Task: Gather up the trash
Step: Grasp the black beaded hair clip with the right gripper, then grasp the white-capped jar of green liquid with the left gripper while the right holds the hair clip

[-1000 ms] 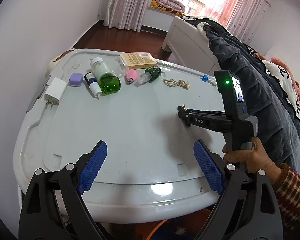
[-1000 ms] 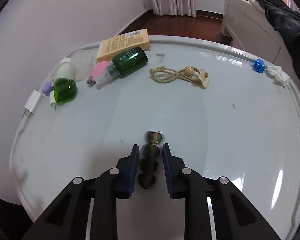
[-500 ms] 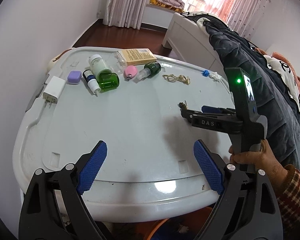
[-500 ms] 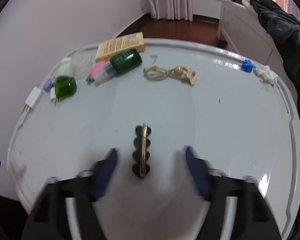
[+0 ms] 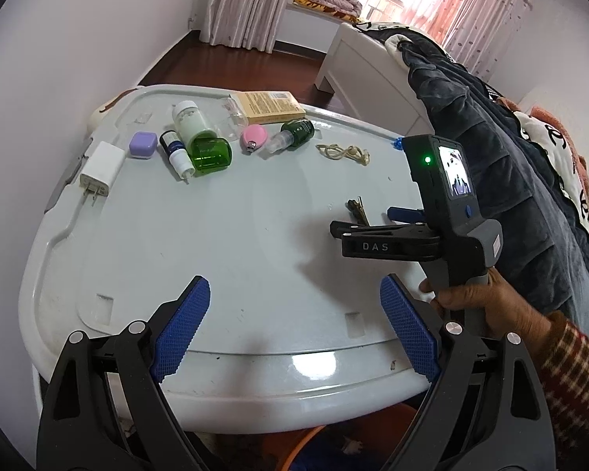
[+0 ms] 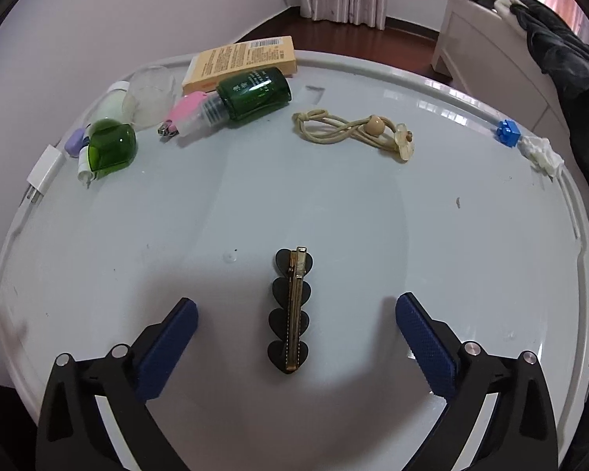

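A black hair clip with heart shapes [image 6: 290, 310] lies flat on the white table top [image 6: 373, 216], between the spread fingers of my open right gripper [image 6: 294, 337]; it also shows in the left wrist view [image 5: 357, 210]. My left gripper [image 5: 294, 329] is open and empty above the table's near edge. The right gripper [image 5: 377, 221] shows there at the right, held by a hand. At the far side lie a dark green bottle [image 6: 251, 92], a bright green bottle [image 6: 110, 149], a yellow box [image 6: 239, 61], a pink nail clipper [image 6: 182, 112] and a beige hair tie [image 6: 353, 131].
A white charger [image 5: 100, 168], a purple case [image 5: 142, 144], a small white-and-blue bottle [image 5: 174, 151] and a white jar [image 5: 190, 121] lie at the far left. A blue block [image 6: 508, 131] sits at the right rim. A bed with dark bedding [image 5: 491, 137] stands to the right.
My right gripper has opened and let go of the hair clip, which now lies flat on the table. The left gripper stayed open, drawing back a little.
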{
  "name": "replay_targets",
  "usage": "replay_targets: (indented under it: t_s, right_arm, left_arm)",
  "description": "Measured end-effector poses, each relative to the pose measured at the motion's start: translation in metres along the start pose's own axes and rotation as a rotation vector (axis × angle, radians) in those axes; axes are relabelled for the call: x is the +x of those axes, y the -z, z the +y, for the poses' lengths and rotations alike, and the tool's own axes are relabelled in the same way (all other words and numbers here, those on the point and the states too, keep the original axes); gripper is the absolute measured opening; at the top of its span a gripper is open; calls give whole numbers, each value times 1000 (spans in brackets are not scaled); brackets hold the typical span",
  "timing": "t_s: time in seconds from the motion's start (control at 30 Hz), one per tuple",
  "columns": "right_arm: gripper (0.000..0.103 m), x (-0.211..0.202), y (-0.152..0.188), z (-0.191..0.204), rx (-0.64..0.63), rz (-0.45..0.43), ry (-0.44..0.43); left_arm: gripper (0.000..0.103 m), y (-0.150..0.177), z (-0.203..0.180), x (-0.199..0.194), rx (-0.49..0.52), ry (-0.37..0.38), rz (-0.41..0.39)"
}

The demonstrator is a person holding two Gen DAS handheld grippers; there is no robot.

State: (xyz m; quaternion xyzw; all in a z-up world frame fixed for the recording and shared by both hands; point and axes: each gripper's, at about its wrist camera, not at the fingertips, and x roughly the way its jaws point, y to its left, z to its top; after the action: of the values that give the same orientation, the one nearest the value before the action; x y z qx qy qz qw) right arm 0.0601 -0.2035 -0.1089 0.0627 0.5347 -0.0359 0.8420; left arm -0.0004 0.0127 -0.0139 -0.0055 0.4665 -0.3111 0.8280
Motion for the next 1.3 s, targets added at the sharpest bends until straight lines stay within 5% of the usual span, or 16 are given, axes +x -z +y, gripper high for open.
replay_targets:
  t_s: [0.27, 0.33, 0.4, 0.5, 0.83, 1.07, 1.3]
  right_arm:
    - [96, -2, -2, -1, 34, -32, 3]
    - [49, -7, -3, 0, 55, -72, -42]
    - [18, -10, -7, 8, 33, -81, -16]
    - [18, -9, -9, 20, -40, -88, 52]
    - [18, -23, 2, 19, -21, -124, 0]
    - [18, -78, 11, 22, -26, -215, -54]
    - [18, -111, 19, 3, 10, -290, -117]
  left_arm:
    - [86, 1, 0, -1, 0, 20, 8]
    - [86, 1, 0, -2, -3, 23, 8]
    - [86, 1, 1, -2, -7, 24, 9]
    - [86, 1, 3, -3, -16, 28, 12]
    - [86, 1, 7, -4, -31, 27, 9]
    - [86, 0, 12, -4, -37, 3, -12]
    - [86, -52, 42, 6, -156, -22, -49]
